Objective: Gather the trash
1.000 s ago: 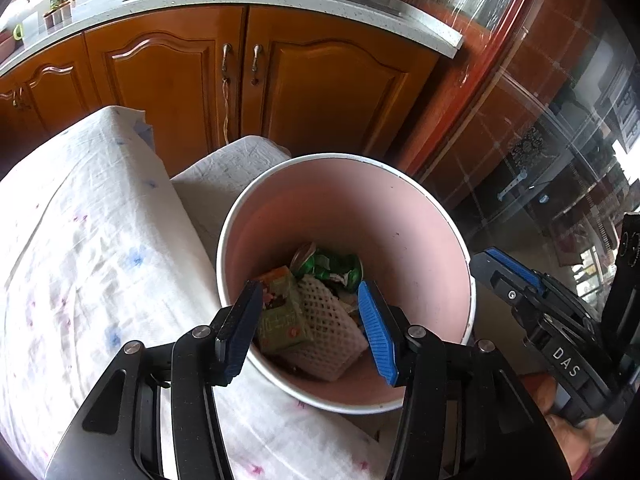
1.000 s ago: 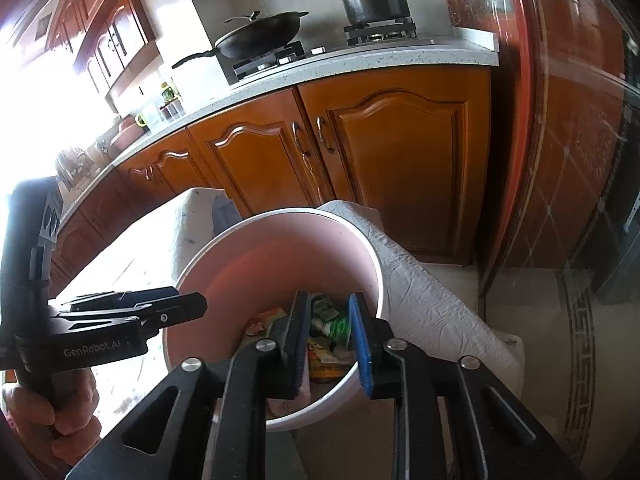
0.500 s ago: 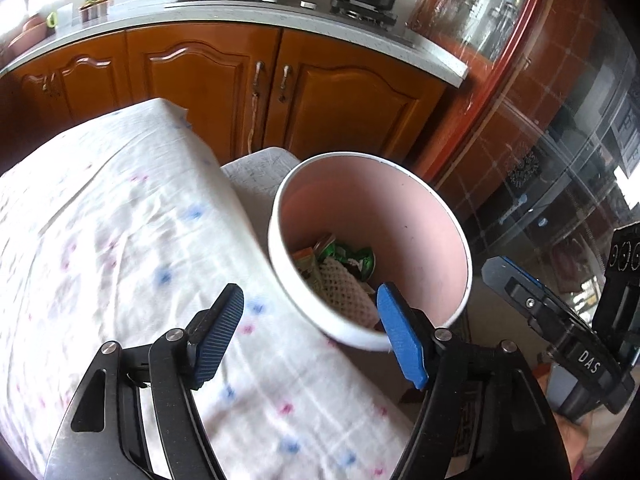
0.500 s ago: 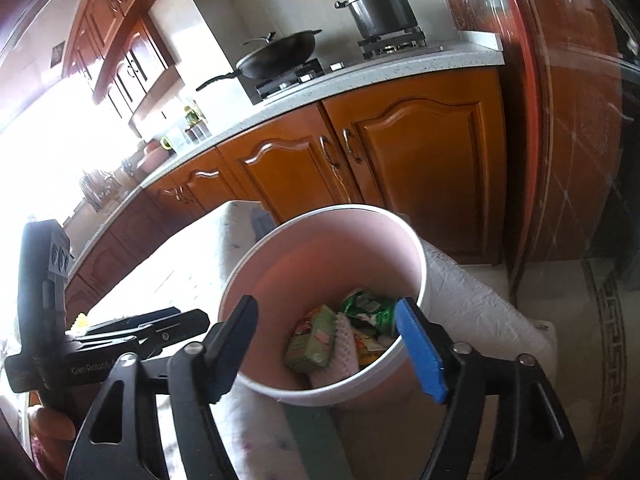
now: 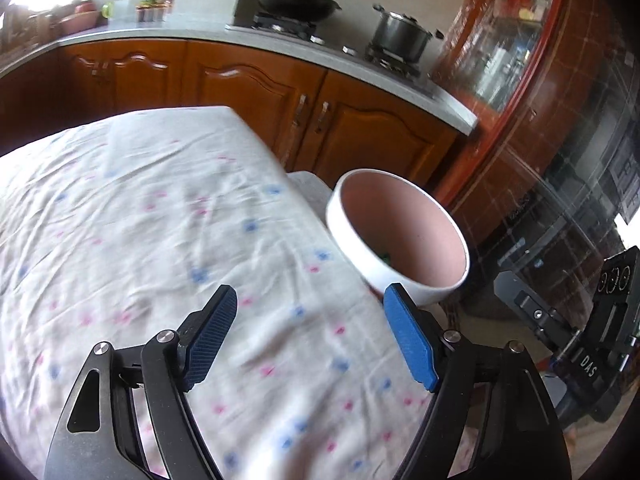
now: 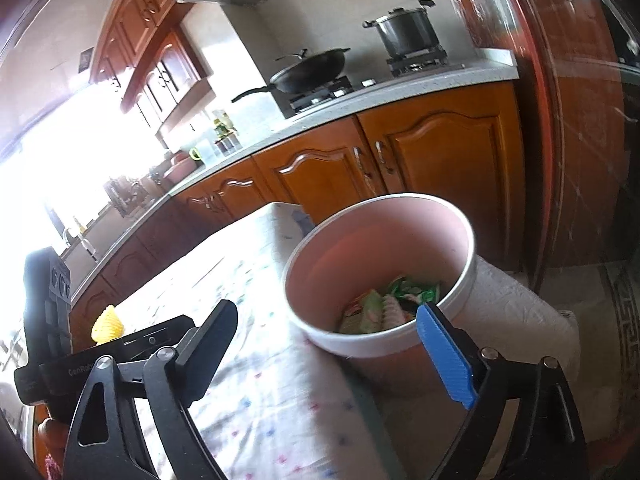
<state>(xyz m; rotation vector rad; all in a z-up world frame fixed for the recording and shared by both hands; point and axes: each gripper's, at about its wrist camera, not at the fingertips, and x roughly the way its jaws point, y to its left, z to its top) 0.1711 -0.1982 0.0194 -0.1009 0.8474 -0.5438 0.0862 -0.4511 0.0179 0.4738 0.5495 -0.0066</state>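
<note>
Both grippers have moved back from the bin [image 6: 384, 280] and are opening, empty: left gripper [image 5: 308, 332], right gripper [image 6: 340, 344] marked "DAS".

One pink bin [image 6: 380, 240] with a white outside stands beside the cloth-covered table [image 5: 140, 240], of which there is one. Inside the bin at least three pieces of trash show in the right wrist view: one green carton [image 6: 362, 310], one white foam net sleeve [image 6: 394, 312] and one green wrapper [image 6: 416, 288]; how many more lie beneath cannot be told. One yellow foam net [image 6: 107, 322] lies on the table. Two grippers are in view, each with two fingers. On the stove sit one black wok [image 5: 298, 0] and one steel pot [image 5: 402, 34]. Two cabinet door handles [image 5: 310, 114] hang side by side below the counter [image 5: 160, 36].
</note>
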